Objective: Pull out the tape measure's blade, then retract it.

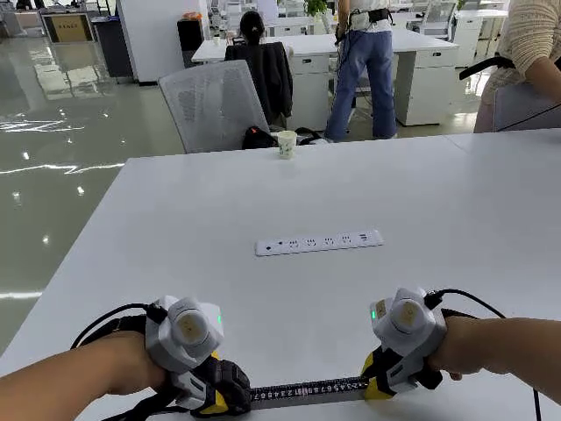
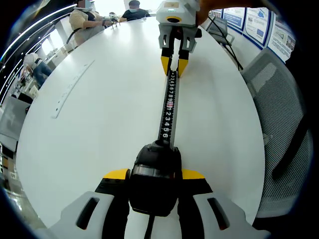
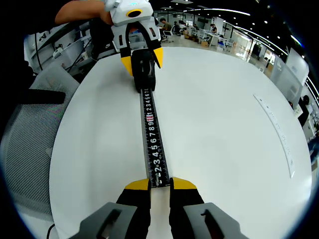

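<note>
OK, my left hand-held gripper [image 2: 154, 175] clamps the tape measure case [image 3: 144, 67], right hand-held gripper [image 3: 160, 185] pinches the blade [image 3: 152, 134] tip over the worktop [image 1: 351, 193]. Risk: weak pinch slips, blade whips back.

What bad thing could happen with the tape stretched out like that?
The blade is stretched between the two tools. If the right tool lets go of its tip suddenly, it would likely snap back fast toward the case in the left tool. Also, the right tool pinches just the blade's end, so it might slip out if pulled further.
</note>
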Demonstrator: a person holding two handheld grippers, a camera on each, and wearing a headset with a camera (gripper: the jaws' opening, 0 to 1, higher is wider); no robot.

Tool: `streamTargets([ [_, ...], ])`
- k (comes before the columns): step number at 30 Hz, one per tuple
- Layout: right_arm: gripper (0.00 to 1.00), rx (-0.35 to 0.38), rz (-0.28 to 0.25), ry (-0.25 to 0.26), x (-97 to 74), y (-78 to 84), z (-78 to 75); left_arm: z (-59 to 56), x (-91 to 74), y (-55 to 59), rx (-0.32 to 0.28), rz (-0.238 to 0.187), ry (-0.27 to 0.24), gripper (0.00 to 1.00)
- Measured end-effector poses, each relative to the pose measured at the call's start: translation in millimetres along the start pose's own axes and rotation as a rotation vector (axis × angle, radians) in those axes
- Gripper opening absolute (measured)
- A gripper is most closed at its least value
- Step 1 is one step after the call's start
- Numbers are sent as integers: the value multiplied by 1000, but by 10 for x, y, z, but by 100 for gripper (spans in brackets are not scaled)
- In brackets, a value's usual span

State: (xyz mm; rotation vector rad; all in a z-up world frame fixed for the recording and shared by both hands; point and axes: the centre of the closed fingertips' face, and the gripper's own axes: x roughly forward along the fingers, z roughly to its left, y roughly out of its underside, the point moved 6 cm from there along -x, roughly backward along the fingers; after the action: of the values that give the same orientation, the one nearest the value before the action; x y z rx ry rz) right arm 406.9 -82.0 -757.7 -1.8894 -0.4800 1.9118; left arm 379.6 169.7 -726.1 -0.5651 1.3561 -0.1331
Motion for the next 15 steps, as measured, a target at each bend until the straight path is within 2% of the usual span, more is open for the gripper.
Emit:
streamTargets([
  [15, 10, 7, 7, 2, -37, 56, -14, -1, 0, -1, -1, -1, -1, 31],
])
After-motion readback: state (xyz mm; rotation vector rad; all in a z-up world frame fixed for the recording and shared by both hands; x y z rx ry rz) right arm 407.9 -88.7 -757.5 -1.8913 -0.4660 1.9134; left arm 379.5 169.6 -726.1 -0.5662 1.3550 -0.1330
